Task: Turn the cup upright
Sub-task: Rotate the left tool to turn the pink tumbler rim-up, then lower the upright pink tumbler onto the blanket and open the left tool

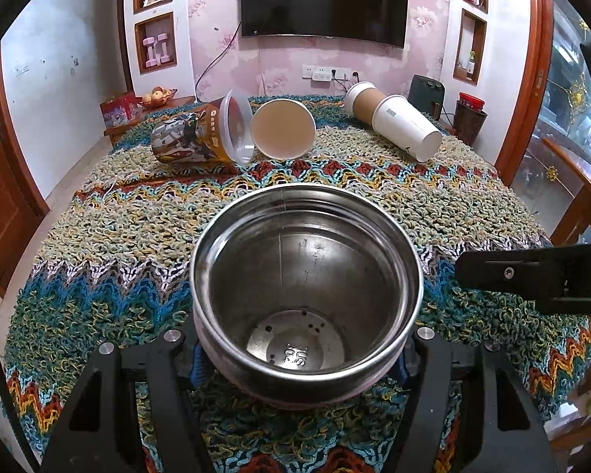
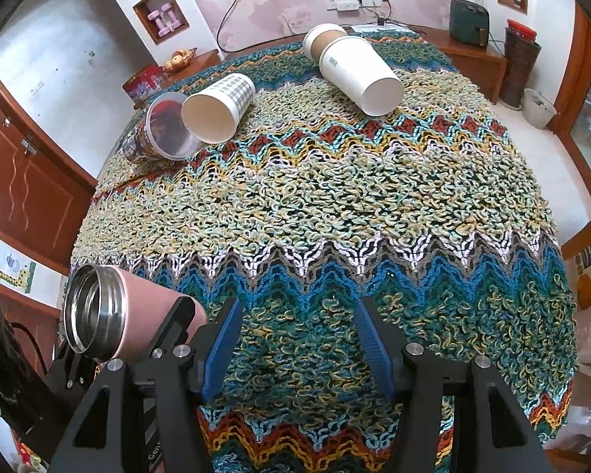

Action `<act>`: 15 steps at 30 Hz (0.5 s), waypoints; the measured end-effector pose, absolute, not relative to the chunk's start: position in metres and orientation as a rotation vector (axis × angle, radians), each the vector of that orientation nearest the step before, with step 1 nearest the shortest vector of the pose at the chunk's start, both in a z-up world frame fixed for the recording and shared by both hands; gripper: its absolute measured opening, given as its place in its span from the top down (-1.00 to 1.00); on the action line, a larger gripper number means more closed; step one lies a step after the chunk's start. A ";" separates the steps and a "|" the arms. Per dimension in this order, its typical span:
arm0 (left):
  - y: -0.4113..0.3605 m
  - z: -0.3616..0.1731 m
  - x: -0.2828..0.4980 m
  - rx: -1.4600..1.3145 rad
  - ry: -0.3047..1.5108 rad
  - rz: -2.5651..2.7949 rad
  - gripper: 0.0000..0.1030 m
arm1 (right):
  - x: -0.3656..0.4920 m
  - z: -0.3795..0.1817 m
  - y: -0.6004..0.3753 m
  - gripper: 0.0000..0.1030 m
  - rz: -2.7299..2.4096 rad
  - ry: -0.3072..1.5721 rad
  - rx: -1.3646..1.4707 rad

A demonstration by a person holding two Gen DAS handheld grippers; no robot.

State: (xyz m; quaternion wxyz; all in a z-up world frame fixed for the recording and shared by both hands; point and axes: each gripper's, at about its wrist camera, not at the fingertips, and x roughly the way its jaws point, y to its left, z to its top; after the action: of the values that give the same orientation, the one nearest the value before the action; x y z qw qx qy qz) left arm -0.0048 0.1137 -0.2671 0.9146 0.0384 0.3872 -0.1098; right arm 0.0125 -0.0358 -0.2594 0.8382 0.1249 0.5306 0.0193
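Left wrist view: the left gripper [image 1: 299, 358] has its fingers closed against the sides of a pink steel-lined cup [image 1: 306, 295], gripping it low on the body. The cup's open mouth faces the camera, so its shiny inside, seam and stamped base are plain to see. It is tilted, with the mouth leaning away over the knitted zigzag cloth [image 1: 110, 236] that covers the worktop. At the right edge a black finger of the right gripper [image 1: 532, 272] reaches in, just beside the cup's rim and apart from it. Far back on the cloth lie a printed plastic cup [image 1: 193, 140], a checked paper cup [image 1: 283, 128] whose mouth touches it, and a white paper cup [image 1: 407, 126] lying with a brown-sleeved cup [image 1: 360, 98] behind it. A television [image 1: 323, 0] hangs on the pink wall.

Right wrist view: the right gripper [image 2: 297, 339] has its blue-padded fingers [image 2: 224, 339] spread wide, with nothing between them but the cloth [image 2: 335, 197]. At the lower left the pink cup [image 2: 114, 315] is held off the cloth by the black left gripper [image 2: 165, 331], its steel mouth pointing left and slightly up. The printed cup [image 2: 161, 134] and checked cup [image 2: 216, 106] lie on their sides at the far left, touching; the white cup [image 2: 358, 75] lies at the far right with the sleeved cup [image 2: 321, 39] just behind it.
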 end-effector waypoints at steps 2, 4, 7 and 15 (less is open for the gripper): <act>0.113 -0.267 -0.005 0.094 0.787 -0.213 -0.37 | 0.012 -0.260 -0.034 -0.16 0.044 1.123 0.261; 0.113 -0.267 -0.005 0.096 0.786 -0.211 -0.39 | 0.011 -0.260 -0.032 -0.16 0.048 1.122 0.257; 0.115 -0.266 -0.004 0.097 0.787 -0.204 -0.55 | 0.009 -0.259 -0.030 -0.16 0.049 1.116 0.249; 0.128 -0.259 -0.001 0.062 0.781 -0.199 -0.94 | 0.006 -0.256 -0.027 -0.16 0.040 1.091 0.237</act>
State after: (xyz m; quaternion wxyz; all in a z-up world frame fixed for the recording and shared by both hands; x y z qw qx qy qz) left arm -0.0013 0.1280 -0.2588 0.9195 0.0301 0.3799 -0.0967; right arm 0.0062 -0.0268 -0.2558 0.8479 0.1125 0.5177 0.0190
